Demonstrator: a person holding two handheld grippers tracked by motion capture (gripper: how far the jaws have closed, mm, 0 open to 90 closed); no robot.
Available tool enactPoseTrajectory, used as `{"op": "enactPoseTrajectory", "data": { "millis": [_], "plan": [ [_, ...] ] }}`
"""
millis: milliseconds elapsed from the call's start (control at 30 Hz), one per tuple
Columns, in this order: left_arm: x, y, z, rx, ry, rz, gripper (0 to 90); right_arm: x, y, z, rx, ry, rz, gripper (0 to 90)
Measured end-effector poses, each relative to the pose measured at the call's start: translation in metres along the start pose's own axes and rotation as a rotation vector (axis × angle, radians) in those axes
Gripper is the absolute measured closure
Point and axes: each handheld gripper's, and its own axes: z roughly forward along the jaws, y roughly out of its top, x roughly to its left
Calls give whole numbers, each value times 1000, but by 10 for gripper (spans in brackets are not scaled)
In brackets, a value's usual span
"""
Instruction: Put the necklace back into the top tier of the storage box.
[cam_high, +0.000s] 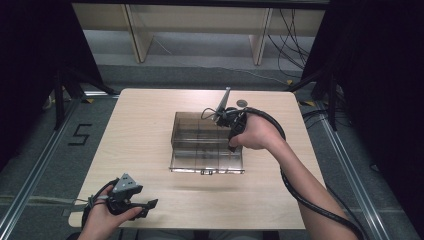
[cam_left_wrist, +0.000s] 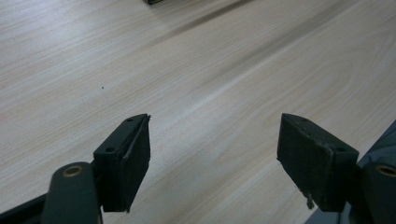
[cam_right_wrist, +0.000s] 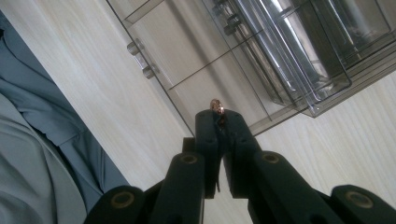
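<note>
Right gripper view: small coppery item (cam_right_wrist: 216, 105) pinched at your right gripper (cam_right_wrist: 220, 116) tips, frame centre.
You hovered over the clear organizer (cam_right_wrist: 280, 56); lower squarely before releasing. Left gripper (cam_left_wrist: 212, 154) gaped, empty.

Your right gripper (cam_high: 232, 145) points down into the clear box; your left rests at the near corner.

Your right hand (cam_high: 257, 134) holds its gripper over the right side of the smoky transparent compartment box (cam_high: 200, 150), which sits open in the middle of the wooden table (cam_high: 145, 135), its lid part lying flat toward you. The jaw tips are too small and dark here to tell how they stand. Your left hand (cam_high: 102, 217) holds the left gripper (cam_high: 150, 204) low at the table's near left corner, well apart from the box, pointing right. A small round dark thing (cam_high: 242, 103) lies near the far edge.
</note>
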Motion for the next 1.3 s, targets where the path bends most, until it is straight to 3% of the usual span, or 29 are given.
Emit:
{"op": "enactPoseTrajectory", "data": {
  "millis": [100,233,333,667,700,767,800,1067,1133,1200,1300],
  "plan": [
    [0,0,0,0,0,0,258,0,0,3,4,5,-5,860],
    [0,0,0,-5,1,-4,258,1,0,7,11,14,23,859],
    [0,0,0,-4,5,-4,258,-1,1,9,7,13,-3,859],
    [0,0,0,-4,7,-3,258,0,1,17,13,19,21,859],
    [-1,0,0,-8,3,-8,258,-2,1,18,16,18,2,858],
    [1,0,-2,16,-4,18,258,-3,1,20,14,18,1,858],
    [-1,0,0,-4,-4,-4,258,-2,1,21,18,18,6,858],
    [1,0,-1,13,-3,18,258,-3,1,27,29,20,14,857],
    [0,0,0,-6,0,-3,258,-3,1,29,30,25,23,856],
    [1,1,-2,22,-3,27,259,-4,0,31,35,24,24,856],
    [0,0,-1,7,-6,11,258,-5,0,34,42,24,23,855]
  ]
}}
